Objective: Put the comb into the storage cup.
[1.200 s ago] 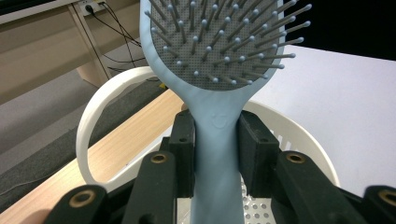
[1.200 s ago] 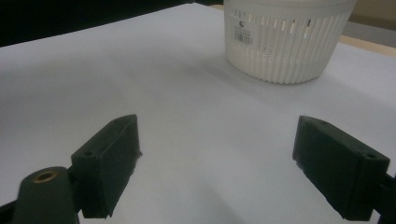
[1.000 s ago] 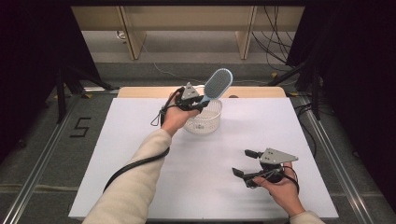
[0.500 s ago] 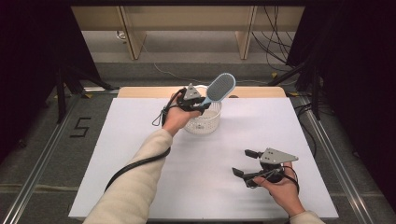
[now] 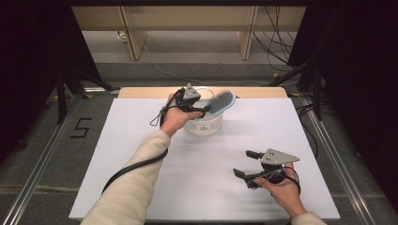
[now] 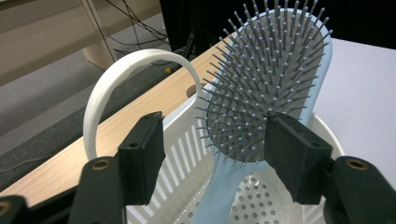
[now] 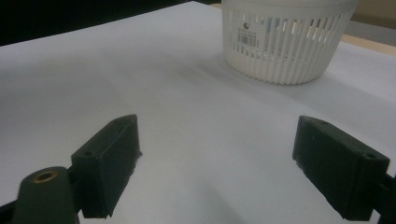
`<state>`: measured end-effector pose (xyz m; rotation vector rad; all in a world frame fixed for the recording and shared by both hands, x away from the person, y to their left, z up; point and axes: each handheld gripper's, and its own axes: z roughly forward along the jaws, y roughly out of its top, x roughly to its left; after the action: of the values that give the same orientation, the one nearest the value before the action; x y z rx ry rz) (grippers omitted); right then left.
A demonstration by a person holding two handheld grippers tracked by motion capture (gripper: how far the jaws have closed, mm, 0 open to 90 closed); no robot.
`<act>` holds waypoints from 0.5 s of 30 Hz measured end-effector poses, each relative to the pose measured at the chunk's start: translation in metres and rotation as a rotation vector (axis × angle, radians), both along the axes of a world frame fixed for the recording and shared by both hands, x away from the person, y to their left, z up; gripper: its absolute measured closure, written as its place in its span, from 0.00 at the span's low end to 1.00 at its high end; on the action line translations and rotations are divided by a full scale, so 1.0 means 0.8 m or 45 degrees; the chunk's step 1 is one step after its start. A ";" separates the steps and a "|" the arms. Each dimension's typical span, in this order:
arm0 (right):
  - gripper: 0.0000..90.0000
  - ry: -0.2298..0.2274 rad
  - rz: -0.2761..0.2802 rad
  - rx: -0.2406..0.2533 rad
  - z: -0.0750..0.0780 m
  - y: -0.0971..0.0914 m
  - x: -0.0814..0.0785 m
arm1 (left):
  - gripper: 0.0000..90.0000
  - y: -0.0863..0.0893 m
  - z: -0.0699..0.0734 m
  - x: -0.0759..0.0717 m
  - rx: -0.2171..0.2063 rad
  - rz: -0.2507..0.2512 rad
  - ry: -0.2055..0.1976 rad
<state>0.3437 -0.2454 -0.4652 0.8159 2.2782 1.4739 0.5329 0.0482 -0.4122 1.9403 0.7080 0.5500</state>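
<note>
One hairbrush (image 5: 219, 102), pale blue with grey bristles; one white slatted basket (image 5: 203, 125), round, bearing one curved handle (image 6: 135, 74) and one barcode label (image 7: 247, 34); two hand-held grippers, the left gripper (image 5: 202, 108) and the right gripper (image 5: 244, 163), each with two black jaws, four jaws in all; two grey three-cornered plates, one atop each gripper; two hands, the left hand (image 5: 173, 118) and the right hand (image 5: 284, 190); two pale sleeves; one white table (image 5: 141, 187); one painted numeral five (image 5: 80, 127) on the floor beside it; two wooden legs (image 5: 133, 33) of furniture beyond the table.
</note>
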 end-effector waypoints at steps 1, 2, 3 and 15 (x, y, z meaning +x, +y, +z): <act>0.18 -0.004 0.000 0.000 0.000 0.000 0.000 | 0.38 0.001 0.001 -0.001 0.008 0.005 -0.003; 0.18 -0.002 -0.001 0.001 0.000 0.000 0.000 | 0.37 0.002 0.002 -0.003 0.010 0.003 0.001; 0.18 -0.001 -0.002 0.000 0.000 0.000 0.000 | 0.36 0.002 0.002 -0.004 0.015 0.003 -0.002; 0.18 -0.002 -0.005 -0.002 0.000 0.000 0.000 | 0.17 0.016 0.009 -0.017 0.043 0.070 0.069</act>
<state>0.3435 -0.2451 -0.4652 0.8180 2.2752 1.4705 0.5194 0.0610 -0.4048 1.9781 0.7930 0.5484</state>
